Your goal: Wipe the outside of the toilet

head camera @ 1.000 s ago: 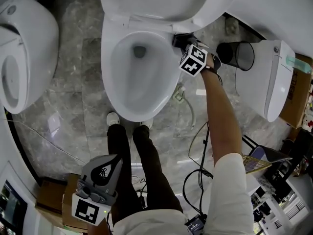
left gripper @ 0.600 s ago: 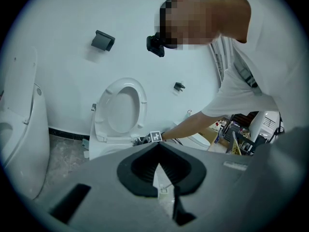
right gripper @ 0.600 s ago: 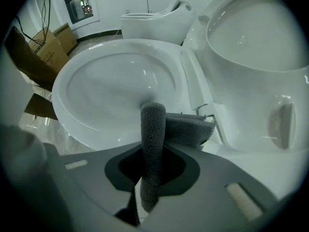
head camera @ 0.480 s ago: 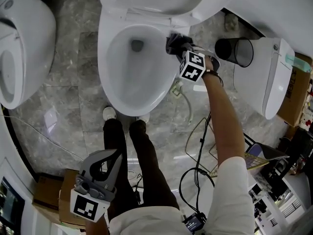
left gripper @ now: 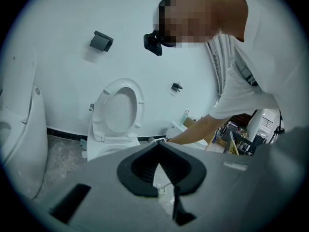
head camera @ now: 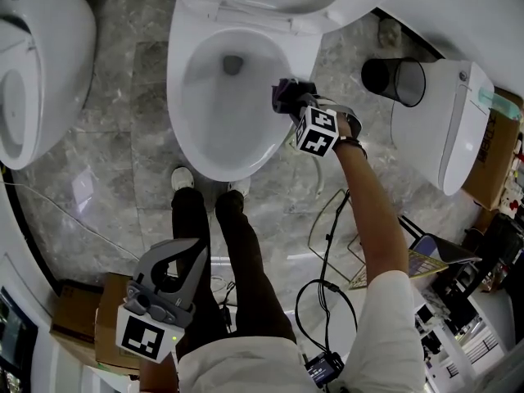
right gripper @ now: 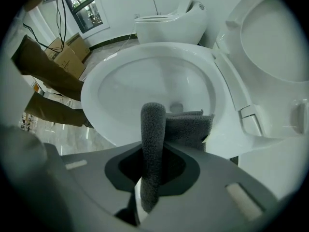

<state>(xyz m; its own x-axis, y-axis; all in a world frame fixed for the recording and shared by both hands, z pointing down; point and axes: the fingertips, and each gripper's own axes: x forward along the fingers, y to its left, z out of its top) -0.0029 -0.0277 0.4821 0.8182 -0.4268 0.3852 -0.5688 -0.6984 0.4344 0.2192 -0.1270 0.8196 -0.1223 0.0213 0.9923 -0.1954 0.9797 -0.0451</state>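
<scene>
The white toilet (head camera: 205, 129) stands with its seat and lid raised; its open bowl (right gripper: 145, 86) fills the right gripper view. My right gripper (head camera: 288, 98) is shut on a dark grey cloth (head camera: 283, 93) and presses it on the bowl's right rim. The folded cloth (right gripper: 159, 134) sticks up between the jaws. My left gripper (head camera: 176, 270) hangs low at the left by the person's legs, away from the toilet; its jaws (left gripper: 157, 166) are closed together with nothing in them.
A second toilet (head camera: 33, 72) stands at the left and a third (head camera: 446, 129) at the right. A black bin (head camera: 395, 82) sits beside the toilet. Cables (head camera: 327, 244) trail over the marble floor. Cardboard boxes (head camera: 86, 326) lie at lower left. The person's shoes (head camera: 182, 178) touch the bowl's front.
My right gripper with the cloth has slid along the bowl's right rim from near the hinge toward the front. The left gripper has barely moved.
</scene>
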